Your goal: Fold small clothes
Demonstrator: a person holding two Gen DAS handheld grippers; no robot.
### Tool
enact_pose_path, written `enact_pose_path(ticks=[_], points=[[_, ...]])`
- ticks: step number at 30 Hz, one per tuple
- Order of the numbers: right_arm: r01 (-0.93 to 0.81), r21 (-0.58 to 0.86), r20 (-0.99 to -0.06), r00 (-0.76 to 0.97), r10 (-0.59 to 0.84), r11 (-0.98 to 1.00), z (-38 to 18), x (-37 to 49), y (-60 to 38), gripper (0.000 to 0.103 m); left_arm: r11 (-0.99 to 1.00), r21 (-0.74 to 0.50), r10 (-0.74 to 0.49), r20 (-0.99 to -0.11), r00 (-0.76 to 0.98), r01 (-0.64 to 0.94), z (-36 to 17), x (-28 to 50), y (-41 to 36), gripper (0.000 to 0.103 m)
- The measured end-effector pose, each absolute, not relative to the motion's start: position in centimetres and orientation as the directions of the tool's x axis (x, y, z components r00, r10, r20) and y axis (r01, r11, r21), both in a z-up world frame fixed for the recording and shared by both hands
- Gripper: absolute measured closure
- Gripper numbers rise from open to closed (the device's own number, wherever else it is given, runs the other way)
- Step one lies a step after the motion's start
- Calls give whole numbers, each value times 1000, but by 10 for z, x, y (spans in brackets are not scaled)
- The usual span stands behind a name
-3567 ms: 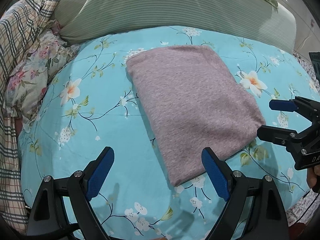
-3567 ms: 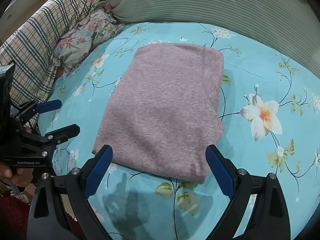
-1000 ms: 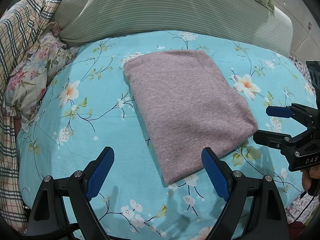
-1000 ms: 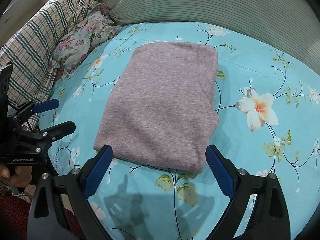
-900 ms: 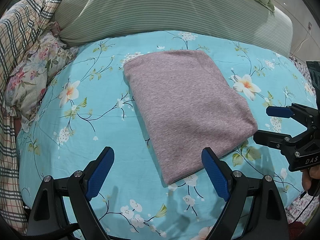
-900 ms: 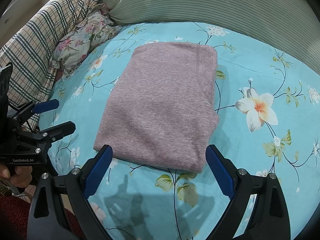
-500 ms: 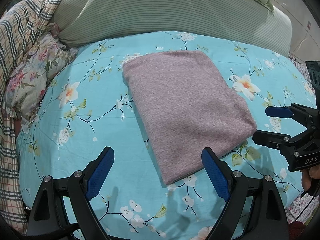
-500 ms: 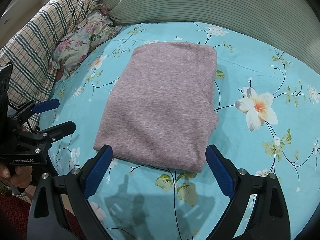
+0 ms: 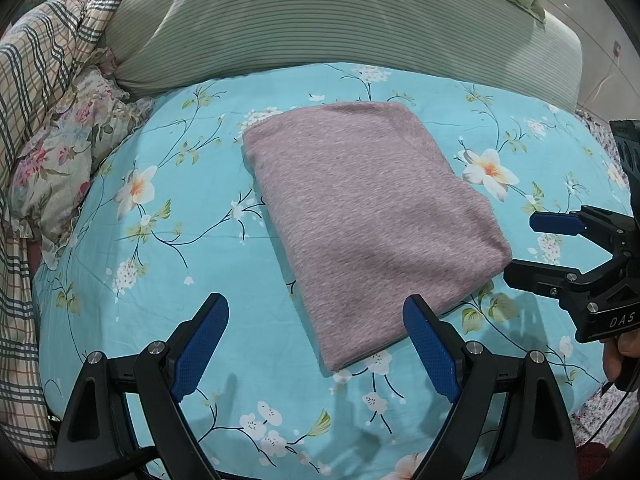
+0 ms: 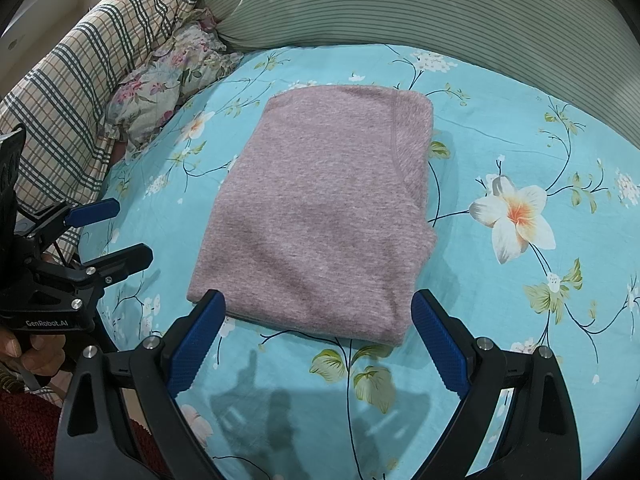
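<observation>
A mauve knit garment [image 9: 368, 216] lies folded into a neat rectangle on the turquoise floral bedsheet [image 9: 168, 208]; it also shows in the right wrist view [image 10: 320, 216]. My left gripper [image 9: 316, 320] is open and empty, just short of the garment's near corner. My right gripper [image 10: 318, 320] is open and empty at the garment's near edge. Each gripper appears in the other's view, the right one [image 9: 532, 248] beside the garment's right corner, the left one [image 10: 120, 232] off its left side. Neither touches the cloth.
A long green striped bolster [image 9: 320, 20] runs along the back of the bed. A plaid blanket [image 10: 80, 80] and a floral ruffled pillow [image 10: 168, 76] are heaped at the left. The bed's edge falls away at the right [image 9: 600, 400].
Both grippers have drawn back slightly from the garment since 3.6 s ago. Over the last second almost nothing has moved.
</observation>
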State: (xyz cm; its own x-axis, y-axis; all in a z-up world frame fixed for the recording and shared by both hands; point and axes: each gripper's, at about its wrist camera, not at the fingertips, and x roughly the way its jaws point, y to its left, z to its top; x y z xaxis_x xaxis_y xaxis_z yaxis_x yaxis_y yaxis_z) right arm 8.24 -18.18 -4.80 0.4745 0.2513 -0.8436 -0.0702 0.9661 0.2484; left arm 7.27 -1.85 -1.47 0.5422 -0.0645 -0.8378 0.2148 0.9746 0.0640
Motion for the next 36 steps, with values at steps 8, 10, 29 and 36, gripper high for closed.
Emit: enact_pose_path(ticks=[8,10,29,36], points=[[-69,250,-842,476,252,966,-46,82,-183,9,972,66,-69,-838,541,225,-15,74,-20,13],[-68,249,-843,476,251,966,-46,81,-183,9,972,66,-68,-838,542,225,-15,74,-21,13],[-61,254,-841,479,252,965,-46,84,-188,9,972,68,-68,-838,541,227,-15,75,-21,13],[-59,255,-840,481,252,965,-46,84,-190,9,969,71,-69,-839,540,236,-17,77,-21,13]])
